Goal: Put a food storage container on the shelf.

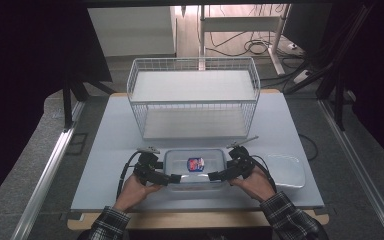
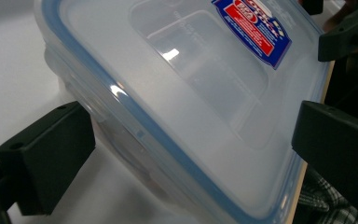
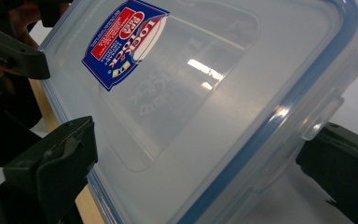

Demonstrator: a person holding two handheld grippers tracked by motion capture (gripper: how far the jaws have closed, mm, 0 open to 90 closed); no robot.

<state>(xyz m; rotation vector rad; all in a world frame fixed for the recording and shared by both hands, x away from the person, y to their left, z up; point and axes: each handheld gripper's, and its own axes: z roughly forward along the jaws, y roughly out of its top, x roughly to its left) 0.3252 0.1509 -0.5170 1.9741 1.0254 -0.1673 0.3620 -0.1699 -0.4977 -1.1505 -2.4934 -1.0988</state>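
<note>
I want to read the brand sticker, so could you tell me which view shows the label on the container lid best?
The right gripper view: the red and blue label is large, sharp and whole on the container lid. The left gripper view cuts it at the top edge; the high view shows it as a small spot.

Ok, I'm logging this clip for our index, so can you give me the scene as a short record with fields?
setting: pale table seen from the high view
main object: clear plastic container with blue-sealed lid and red-blue label, near the front edge
left tongs: jaws straddle the container's left end
right tongs: jaws straddle its right end
grip state: cannot tell whether either pair is clamped
behind container: white wire basket, two tiers
right of container: separate clear lid lying flat
person: both hands hold the tongs, plaid sleeves
</note>
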